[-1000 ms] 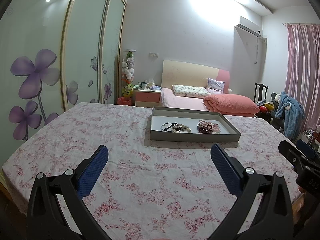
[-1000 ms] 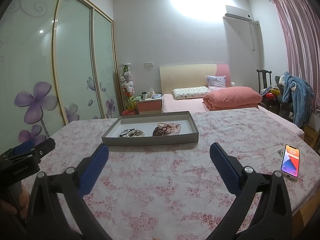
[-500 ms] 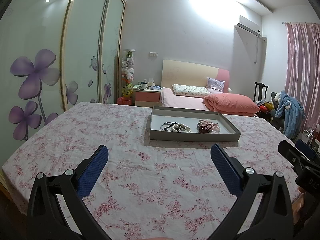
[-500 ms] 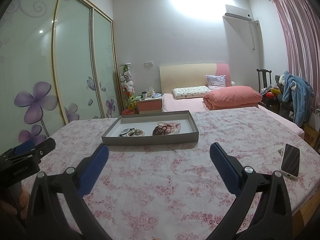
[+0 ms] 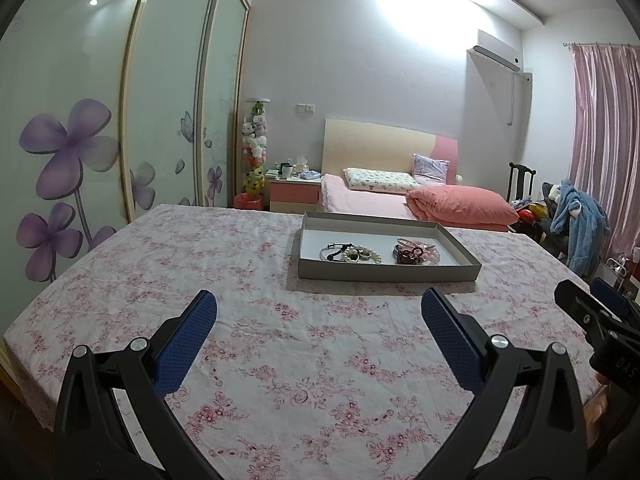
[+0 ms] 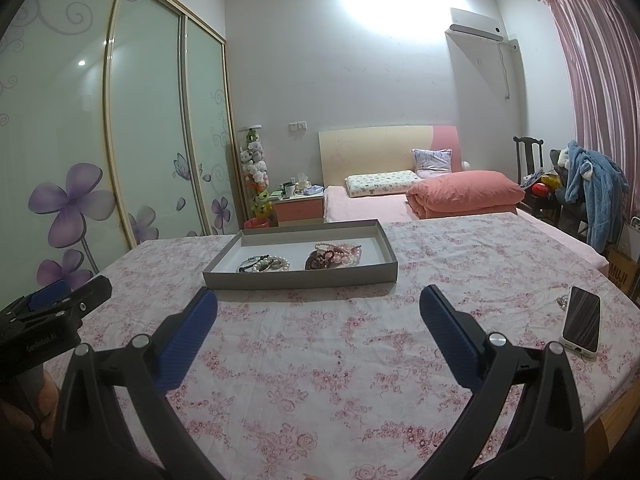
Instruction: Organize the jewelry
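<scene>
Two beaded heaps (image 5: 352,255) in shallow grey cardboard tray (image 5: 388,272)

My bedroom at home: bed (image 6: 384,204) with pillows and headboard, nightstand (image 6: 300,208), sliding flower-printed wardrobe doors (image 6: 120,140), pink curtains (image 6: 600,80), wall air conditioner (image 6: 476,26).

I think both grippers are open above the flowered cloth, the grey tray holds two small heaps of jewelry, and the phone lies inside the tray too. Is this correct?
Not quite: the phone is not in the grey tray. The right wrist view shows it on the flowered cloth, far right, near the edge. The rest holds: left gripper and right gripper are open, and the tray holds two jewelry heaps.
</scene>
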`<act>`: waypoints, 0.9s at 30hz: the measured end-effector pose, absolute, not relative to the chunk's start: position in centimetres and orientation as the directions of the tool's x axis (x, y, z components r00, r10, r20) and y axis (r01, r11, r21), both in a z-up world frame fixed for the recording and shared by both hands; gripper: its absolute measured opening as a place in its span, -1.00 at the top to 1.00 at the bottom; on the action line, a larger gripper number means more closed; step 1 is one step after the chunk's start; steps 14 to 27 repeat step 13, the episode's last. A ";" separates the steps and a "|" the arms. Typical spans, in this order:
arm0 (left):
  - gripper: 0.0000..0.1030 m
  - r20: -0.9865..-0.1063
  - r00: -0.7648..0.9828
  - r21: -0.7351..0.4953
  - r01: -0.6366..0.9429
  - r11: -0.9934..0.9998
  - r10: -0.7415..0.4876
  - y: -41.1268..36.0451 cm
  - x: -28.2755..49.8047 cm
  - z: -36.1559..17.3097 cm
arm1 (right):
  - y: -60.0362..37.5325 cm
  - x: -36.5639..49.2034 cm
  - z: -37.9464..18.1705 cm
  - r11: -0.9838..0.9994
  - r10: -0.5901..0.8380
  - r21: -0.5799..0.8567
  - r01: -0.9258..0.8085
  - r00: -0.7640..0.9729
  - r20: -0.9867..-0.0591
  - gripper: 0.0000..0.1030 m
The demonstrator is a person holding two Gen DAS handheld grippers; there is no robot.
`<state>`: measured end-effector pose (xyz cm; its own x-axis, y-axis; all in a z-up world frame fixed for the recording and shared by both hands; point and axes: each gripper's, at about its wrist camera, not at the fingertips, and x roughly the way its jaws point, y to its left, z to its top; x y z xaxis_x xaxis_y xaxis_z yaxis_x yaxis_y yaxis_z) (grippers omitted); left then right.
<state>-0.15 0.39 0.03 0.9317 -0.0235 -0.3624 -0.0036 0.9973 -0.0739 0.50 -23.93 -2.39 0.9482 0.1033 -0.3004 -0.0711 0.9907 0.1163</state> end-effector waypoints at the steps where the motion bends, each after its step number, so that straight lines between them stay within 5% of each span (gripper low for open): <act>1: -0.97 -0.362 0.932 -0.074 -0.002 0.997 -0.025 0.4 -0.1 0.1 | -23.9 0.4 -2.5 0.991 0.103 0.116 -0.071 0.948 -0.301 -0.92; 27: -0.97 -0.369 0.929 -0.069 0.011 0.998 -0.036 0.3 -0.1 0.1 | -23.9 0.4 -2.5 0.991 0.103 0.117 -0.071 0.948 -0.301 -0.92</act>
